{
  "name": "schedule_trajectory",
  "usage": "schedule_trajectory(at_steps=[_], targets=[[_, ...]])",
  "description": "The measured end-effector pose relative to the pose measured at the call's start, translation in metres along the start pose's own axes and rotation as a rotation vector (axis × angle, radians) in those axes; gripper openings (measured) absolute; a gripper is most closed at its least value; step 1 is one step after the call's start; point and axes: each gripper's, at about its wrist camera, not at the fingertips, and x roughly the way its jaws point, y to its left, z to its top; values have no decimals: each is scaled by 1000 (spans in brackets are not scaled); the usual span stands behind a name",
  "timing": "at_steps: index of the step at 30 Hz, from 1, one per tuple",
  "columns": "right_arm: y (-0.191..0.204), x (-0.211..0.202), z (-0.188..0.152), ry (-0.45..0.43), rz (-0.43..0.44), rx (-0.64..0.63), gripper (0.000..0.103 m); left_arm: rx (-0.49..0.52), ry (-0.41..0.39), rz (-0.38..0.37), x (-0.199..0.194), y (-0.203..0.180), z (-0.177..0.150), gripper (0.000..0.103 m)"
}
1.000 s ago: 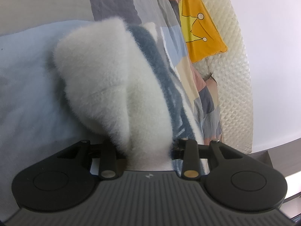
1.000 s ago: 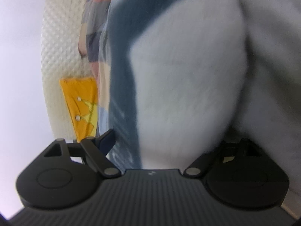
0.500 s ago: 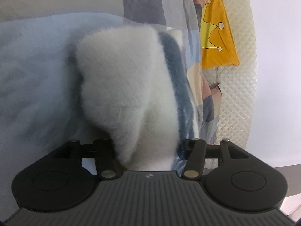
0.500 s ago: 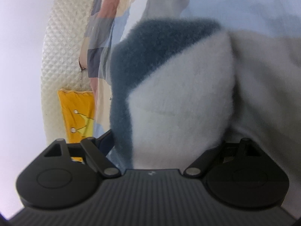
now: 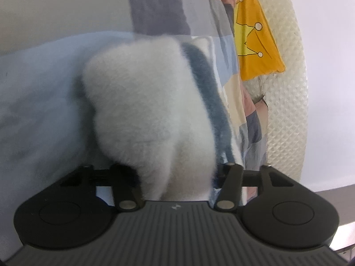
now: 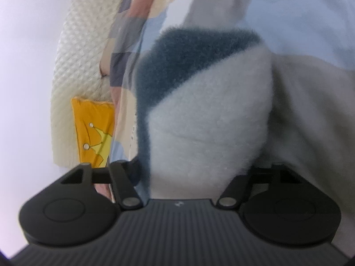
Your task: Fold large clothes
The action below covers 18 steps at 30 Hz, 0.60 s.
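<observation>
I am closing both tongs, the left gripper (image 5: 177, 177) and right gripper (image 6: 179, 177), about half-wide on bunched folds of the fluffy white garment (image 5: 150, 110), whose fleece is filling each frame's centre; actual pinching is hidden. It is lying on the pale blue sheet (image 5: 40, 93), presumably for folding, the orange crown cushion (image 5: 255, 44) sitting upper right.

One fluffy white garment (image 5: 150, 115) with a single dark blue band shows, bunched up on one pale blue sheet (image 5: 37, 93). Beside the garment, toward the wall, lies one patchwork cover (image 5: 224, 44), and past it one yellow cushion (image 5: 255, 37) bearing one crown drawing. Behind the cushion stands one cream quilted panel (image 5: 288, 102). Two grippers are counted: left gripper (image 5: 177, 173), right gripper (image 6: 195, 173).
</observation>
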Motion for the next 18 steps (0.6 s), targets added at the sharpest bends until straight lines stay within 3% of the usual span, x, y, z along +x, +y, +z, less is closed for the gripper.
schedule_trajectory(at_steps=[2,7,12,18], targets=[[4,-4,3,14,11,-1,51,55,-7,18,-2,-13,1,47],[24,-17,10,20,46,-61,40,134,-20,28,-17,-41,0,38],[49,-47,19,19,117,-94,39,152,-1,-13,-37,-71,-7,36],[64,-100,51,-22,165,-87,38,236,44,-68,-46,-137,-39,36]])
